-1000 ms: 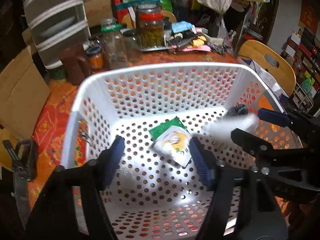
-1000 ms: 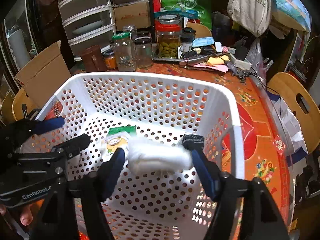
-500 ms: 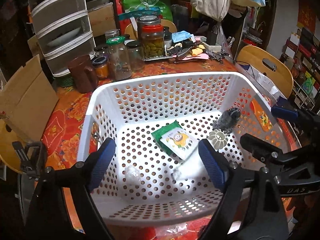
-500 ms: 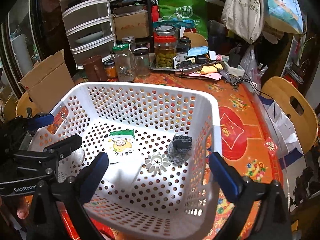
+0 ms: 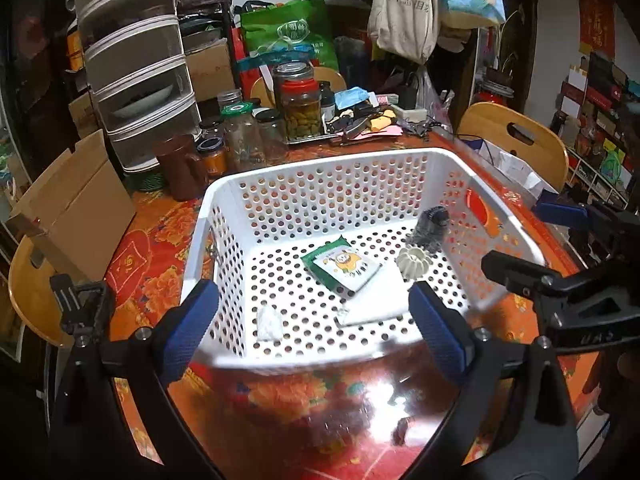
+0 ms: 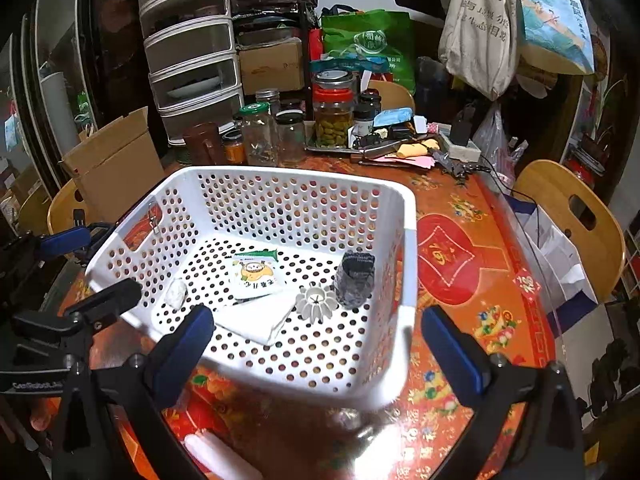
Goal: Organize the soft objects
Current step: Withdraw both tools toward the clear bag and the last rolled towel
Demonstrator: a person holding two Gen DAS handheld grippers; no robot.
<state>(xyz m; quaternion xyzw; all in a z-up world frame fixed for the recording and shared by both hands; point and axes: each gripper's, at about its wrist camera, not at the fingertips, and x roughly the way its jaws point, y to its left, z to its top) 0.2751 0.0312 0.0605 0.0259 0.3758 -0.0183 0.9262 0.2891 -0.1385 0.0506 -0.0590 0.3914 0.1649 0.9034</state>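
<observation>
A white perforated basket stands on the red patterned table. Inside lie a green-and-white packet, a folded white cloth, a white ribbed round piece, a dark grey sock-like roll and a small crumpled white wad. My left gripper is open and empty, above the basket's near rim. My right gripper is open and empty, above the near right corner.
Glass jars, a brown mug, a stack of drawers and clutter stand behind the basket. A cardboard box sits at the left. Wooden chairs flank the table. A white tube-like object lies near the front edge.
The right gripper opened and dropped the white cloth into the basket beside the packet. Both grippers pulled back and up, out of the basket toward its near rim.
</observation>
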